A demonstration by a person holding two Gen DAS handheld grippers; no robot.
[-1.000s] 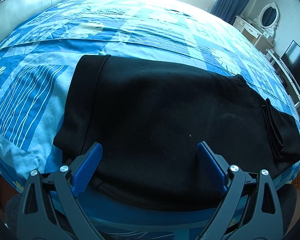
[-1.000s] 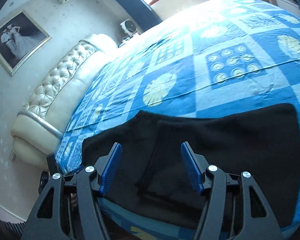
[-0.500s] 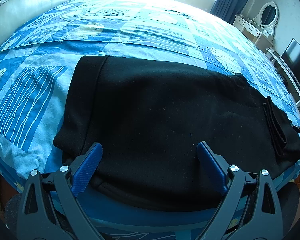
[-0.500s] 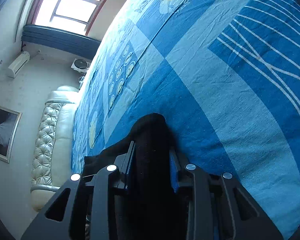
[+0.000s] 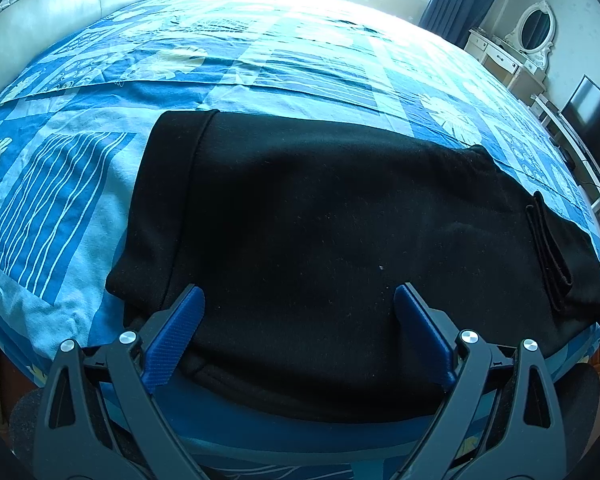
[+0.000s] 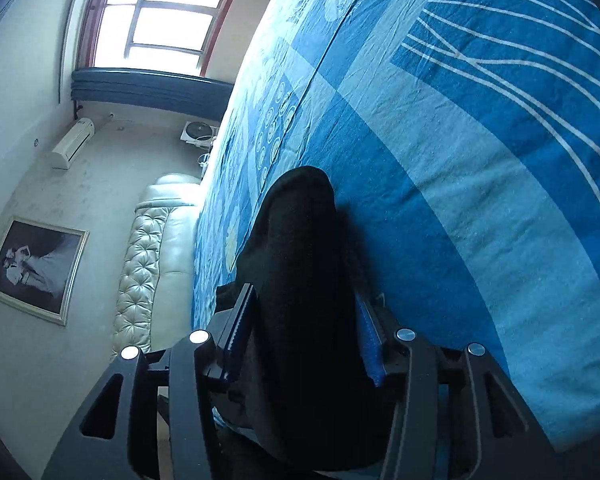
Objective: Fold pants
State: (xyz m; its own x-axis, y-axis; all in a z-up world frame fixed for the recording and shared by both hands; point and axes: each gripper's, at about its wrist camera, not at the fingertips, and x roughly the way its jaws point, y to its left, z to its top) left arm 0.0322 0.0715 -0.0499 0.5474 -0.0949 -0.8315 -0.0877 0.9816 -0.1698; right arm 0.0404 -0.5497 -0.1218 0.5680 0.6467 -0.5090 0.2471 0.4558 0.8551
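Note:
The black pants (image 5: 320, 220) lie folded lengthwise across the near edge of the bed, waistband at the left, leg ends at the right. My left gripper (image 5: 298, 320) is open and hovers over the near edge of the pants, its blue pads (image 5: 176, 332) apart above the cloth. My right gripper (image 6: 304, 332) is turned on its side and shut on a bunch of the black pants (image 6: 300, 248) at the bed edge. The cloth fills the gap between its jaws.
The bed has a blue patchwork sheet (image 5: 260, 60) and a cream tufted headboard (image 6: 140, 264). A white dressing table with a mirror (image 5: 532, 28) and a dark TV (image 5: 588, 112) stand at the right. A window (image 6: 160, 20) is on the far wall.
My right gripper rolled onto its side and closed on the pants' end at the bed edge, then held. My left gripper has stayed open in place.

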